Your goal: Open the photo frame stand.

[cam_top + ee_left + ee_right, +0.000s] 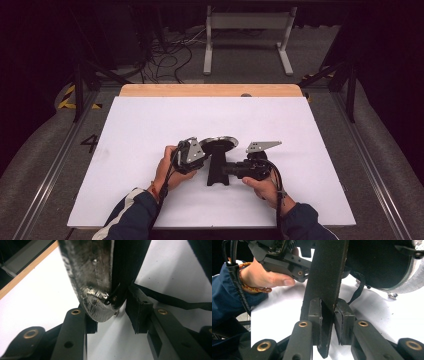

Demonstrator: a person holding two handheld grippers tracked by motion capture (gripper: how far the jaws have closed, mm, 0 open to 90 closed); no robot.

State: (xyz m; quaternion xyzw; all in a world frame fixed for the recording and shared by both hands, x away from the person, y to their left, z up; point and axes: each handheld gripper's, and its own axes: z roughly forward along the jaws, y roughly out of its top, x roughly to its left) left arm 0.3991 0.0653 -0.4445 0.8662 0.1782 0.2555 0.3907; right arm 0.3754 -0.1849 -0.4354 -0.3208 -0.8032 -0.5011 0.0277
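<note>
While our right gripper (327, 322) squeezes the flat black strap (325, 277), our left gripper (112, 315) pinches the round silver disc's (90, 277) rim at mid frame. Next we likely pull them gently apart.

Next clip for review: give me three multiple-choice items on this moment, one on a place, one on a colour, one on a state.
1. Where is the rim of the round silver metal disc?
A. Between the jaws of the left tool
B. Flat on the far wooden edge
C. Under a sleeve

2. What colour is the sheet covering the table?
A. Green
B. White
C. Red

3. How does the right tool stand?
A. Wide open over bare sheet
B. Shut on the black flat handle
C. Shut on a cable

Answers:
1 A: the left gripper view shows the worn rim between that tool's jaws.
2 B: all three views show a white sheet.
3 B: the right gripper view shows both pads against the handle.
</note>
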